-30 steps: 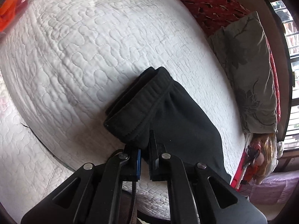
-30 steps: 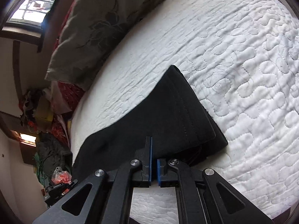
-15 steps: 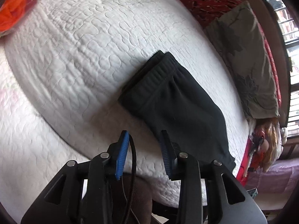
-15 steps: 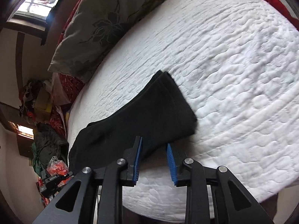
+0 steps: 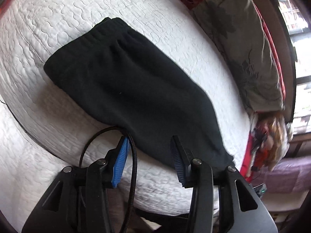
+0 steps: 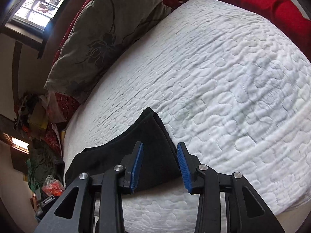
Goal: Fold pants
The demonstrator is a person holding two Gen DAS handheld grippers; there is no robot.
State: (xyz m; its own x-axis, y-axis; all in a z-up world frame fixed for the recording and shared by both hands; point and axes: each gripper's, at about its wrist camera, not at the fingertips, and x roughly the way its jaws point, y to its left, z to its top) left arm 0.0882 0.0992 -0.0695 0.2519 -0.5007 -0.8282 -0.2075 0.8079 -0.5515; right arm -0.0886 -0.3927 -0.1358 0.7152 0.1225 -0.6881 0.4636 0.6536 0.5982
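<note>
Black pants (image 5: 132, 89) lie folded lengthwise on the white quilted bed (image 5: 64, 9), elastic waistband at the upper left of the left wrist view. My left gripper (image 5: 149, 155) hovers over their near edge, jaws opening, blue pads (image 5: 121, 161) apart and pressing nothing. In the right wrist view the hem end of the pants (image 6: 151, 145) lies flat in stacked layers. My right gripper (image 6: 160, 165) is drawn back above that end, jaws opening, with cloth seen behind the gap but not pinched.
A grey floral pillow (image 5: 241, 44) lies along the bed's far side, the same pillow (image 6: 101, 35) showing at upper left in the right wrist view. A red blanket (image 6: 272, 5) borders the bed. Clutter (image 6: 44, 167) sits on the floor beside it. A black cable (image 5: 134, 165) loops by the left fingers.
Both grippers were shut on the pants' edge a second ago; both have opened, let the cloth drop flat, and pulled back from it.
</note>
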